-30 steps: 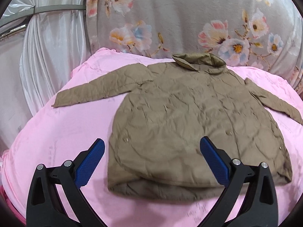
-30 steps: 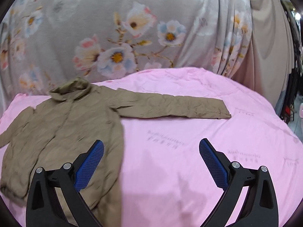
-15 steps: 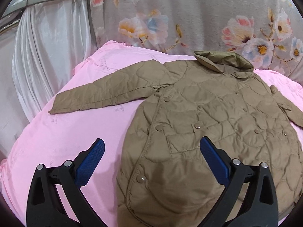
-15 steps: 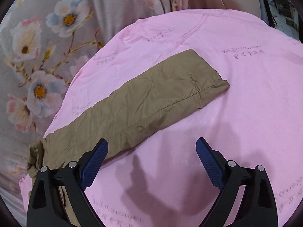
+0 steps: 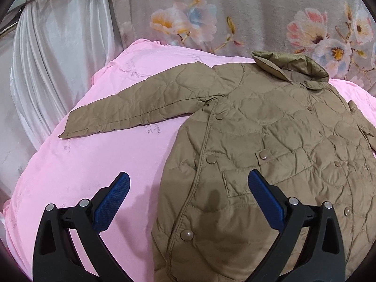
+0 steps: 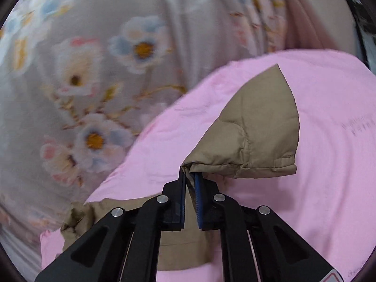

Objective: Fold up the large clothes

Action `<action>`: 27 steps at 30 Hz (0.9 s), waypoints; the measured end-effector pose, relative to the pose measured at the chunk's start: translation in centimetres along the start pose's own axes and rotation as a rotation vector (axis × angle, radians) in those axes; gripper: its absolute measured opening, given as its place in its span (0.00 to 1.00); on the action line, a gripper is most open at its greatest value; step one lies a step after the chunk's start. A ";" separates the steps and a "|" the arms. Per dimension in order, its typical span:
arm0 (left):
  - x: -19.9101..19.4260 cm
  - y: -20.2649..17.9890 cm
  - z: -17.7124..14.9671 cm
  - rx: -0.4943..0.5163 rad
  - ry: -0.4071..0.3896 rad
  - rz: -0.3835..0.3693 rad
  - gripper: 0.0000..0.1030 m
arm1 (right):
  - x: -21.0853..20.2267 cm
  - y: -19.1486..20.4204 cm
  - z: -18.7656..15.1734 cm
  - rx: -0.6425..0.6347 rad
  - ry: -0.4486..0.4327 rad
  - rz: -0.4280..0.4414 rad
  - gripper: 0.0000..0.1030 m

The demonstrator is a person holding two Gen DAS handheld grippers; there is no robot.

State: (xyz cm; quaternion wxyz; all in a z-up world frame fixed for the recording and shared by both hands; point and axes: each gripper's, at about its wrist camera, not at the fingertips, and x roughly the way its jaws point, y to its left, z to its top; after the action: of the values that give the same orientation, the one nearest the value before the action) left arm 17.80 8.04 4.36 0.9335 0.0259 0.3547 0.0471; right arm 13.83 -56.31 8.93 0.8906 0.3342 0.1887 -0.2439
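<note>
A tan quilted jacket [image 5: 270,141] lies face up on a pink bedspread [image 5: 94,164], collar [image 5: 291,68] at the far side, its left sleeve [image 5: 141,108] stretched out to the left. My left gripper [image 5: 189,176] hovers open over the jacket's left front edge and holds nothing. In the right wrist view my right gripper [image 6: 189,174] has its jaws closing on the other sleeve [image 6: 258,129] near the cuff. The fabric is pinched between the blue pads and the cuff end is raised off the bedspread [image 6: 329,164].
A grey floral cloth [image 5: 235,11] hangs behind the bed. A white curtain [image 5: 58,47] hangs at the left and a beige curtain [image 6: 317,11] at the right. Bare pink bedspread lies left of the jacket and around the right sleeve.
My left gripper moved closer over the jacket's left side, still open. My right gripper travelled out to the right sleeve, rolled, and went from wide open to pinching the sleeve end.
</note>
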 end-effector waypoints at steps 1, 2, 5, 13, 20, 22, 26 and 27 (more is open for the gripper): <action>0.0 0.1 0.1 -0.002 0.000 0.002 0.95 | -0.5 3.0 -0.2 -0.063 -0.003 0.050 0.08; 0.0 0.2 0.2 -0.005 -0.001 0.002 0.95 | -1.1 6.5 -0.6 -0.140 -0.001 0.105 0.08; 0.0 0.5 0.3 -0.010 -0.004 0.006 0.95 | -2.8 17.1 -4.3 -0.374 0.032 0.259 0.08; 0.0 1.8 1.2 -0.027 -0.013 -0.007 0.95 | -1.8 32.3 -20.6 -0.719 0.251 0.462 0.11; 1.2 2.1 2.8 -0.045 0.011 -0.094 0.95 | 0.7 35.6 -30.2 -0.816 0.400 0.492 0.40; 1.9 1.8 3.5 -0.057 0.032 -0.150 0.95 | -0.1 35.5 -29.9 -0.793 0.405 0.527 0.41; 4.2 0.5 5.4 -0.096 0.103 -0.277 0.95 | -1.3 32.6 -26.9 -0.715 0.335 0.520 0.52; 4.9 0.0 5.8 -0.106 0.121 -0.306 0.95 | -1.1 31.5 -26.0 -0.684 0.328 0.501 0.54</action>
State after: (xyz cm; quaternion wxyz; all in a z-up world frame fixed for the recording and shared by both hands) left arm 25.28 8.43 5.44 0.9067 -0.0803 0.4072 -0.0754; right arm 26.13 -17.38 7.02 0.9397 0.0905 0.3105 0.1115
